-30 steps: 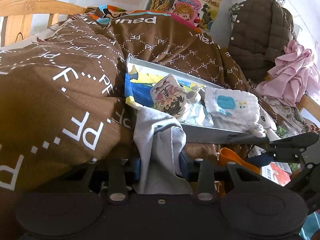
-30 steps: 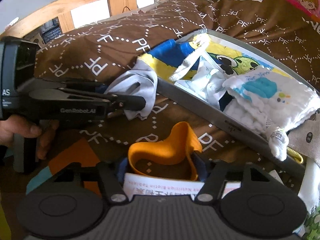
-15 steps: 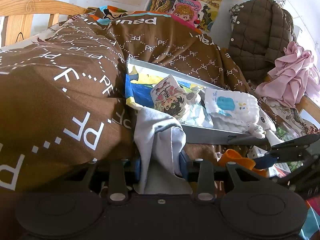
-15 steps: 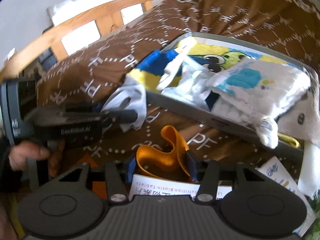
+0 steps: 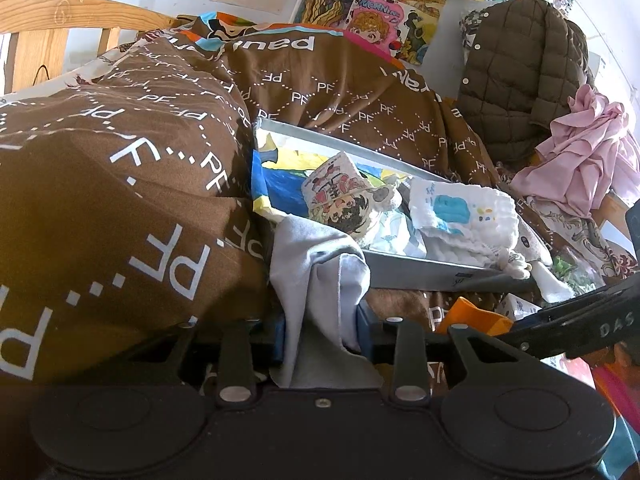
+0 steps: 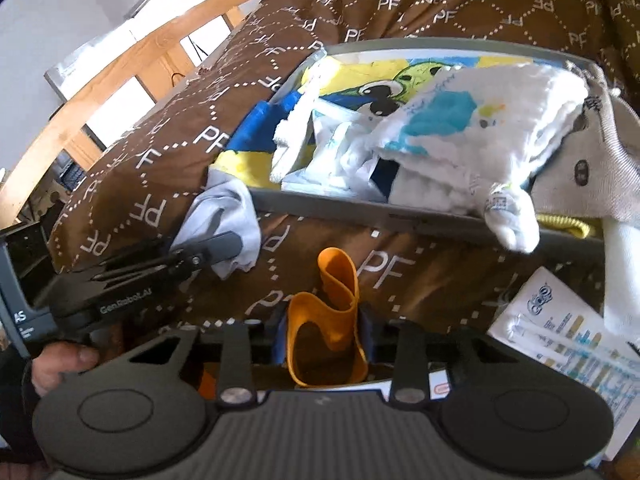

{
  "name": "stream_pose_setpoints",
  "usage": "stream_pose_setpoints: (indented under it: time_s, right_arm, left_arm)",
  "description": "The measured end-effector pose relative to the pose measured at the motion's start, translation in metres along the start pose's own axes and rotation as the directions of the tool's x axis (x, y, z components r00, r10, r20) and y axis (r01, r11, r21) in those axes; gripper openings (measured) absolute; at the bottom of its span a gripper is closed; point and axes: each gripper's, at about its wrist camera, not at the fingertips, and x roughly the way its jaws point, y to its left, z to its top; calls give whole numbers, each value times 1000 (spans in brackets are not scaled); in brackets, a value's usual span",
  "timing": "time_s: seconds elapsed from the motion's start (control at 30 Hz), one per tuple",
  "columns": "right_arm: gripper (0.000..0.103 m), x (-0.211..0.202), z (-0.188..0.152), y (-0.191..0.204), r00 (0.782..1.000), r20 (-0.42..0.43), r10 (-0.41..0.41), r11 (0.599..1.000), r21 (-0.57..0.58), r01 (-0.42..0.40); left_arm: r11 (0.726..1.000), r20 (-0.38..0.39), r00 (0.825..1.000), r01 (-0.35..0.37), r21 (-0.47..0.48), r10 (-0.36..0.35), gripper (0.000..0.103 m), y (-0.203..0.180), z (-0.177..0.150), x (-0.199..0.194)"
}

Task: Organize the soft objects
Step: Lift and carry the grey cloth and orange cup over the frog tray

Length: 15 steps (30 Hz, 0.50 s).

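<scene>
My left gripper (image 5: 322,332) holds a light grey cloth (image 5: 316,264) that hangs over the near corner of a grey tray (image 5: 420,276); its jaws are closing on the cloth. From the right wrist view, this gripper (image 6: 216,252) comes in from the left with the grey cloth (image 6: 232,208) in it. My right gripper (image 6: 324,340) is closing, and its blue pads press both sides of an orange band (image 6: 336,280), which is folded upright on the brown blanket. The tray (image 6: 340,208) holds a white muslin cloth with a blue patch (image 6: 460,120) and cartoon-print cloths (image 5: 340,192).
A brown blanket printed with "PF" (image 5: 120,200) covers the bed and rises high on the left. An olive quilted jacket (image 5: 520,80) and a pink garment (image 5: 580,152) lie at the right. A printed leaflet (image 6: 560,340) lies beside the right gripper. A wooden bed rail (image 5: 60,12) runs behind.
The right gripper rolled, shifted sideways and narrowed its jaws onto the orange band, which is now squeezed upright. The left gripper stayed where it was with the grey cloth.
</scene>
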Motion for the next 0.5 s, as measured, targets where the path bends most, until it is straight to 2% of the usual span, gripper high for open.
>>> stream_pose_setpoints:
  time_s: [0.13, 0.23, 0.3, 0.4, 0.5]
  right_arm:
    - [26, -1, -1, 0, 999, 31, -12, 1000, 0, 12]
    - [23, -5, -2, 2, 997, 75, 0, 1000, -17, 1]
    - [23, -11, -1, 3, 993, 115, 8, 1000, -23, -5]
    - [23, -22, 1, 0, 978, 202, 52, 999, -4, -52]
    - [23, -32, 4, 0, 956, 288, 52, 999, -8, -51]
  left_arm:
    - [1000, 10, 1000, 0, 10, 0, 25, -3, 1, -3]
    - [999, 34, 999, 1, 38, -2, 16, -8, 2, -8]
    - [999, 62, 998, 13, 51, -16, 14, -12, 4, -12]
    - [997, 124, 992, 13, 75, -22, 13, -22, 5, -22]
    - [995, 172, 985, 1, 95, -17, 13, -30, 6, -29]
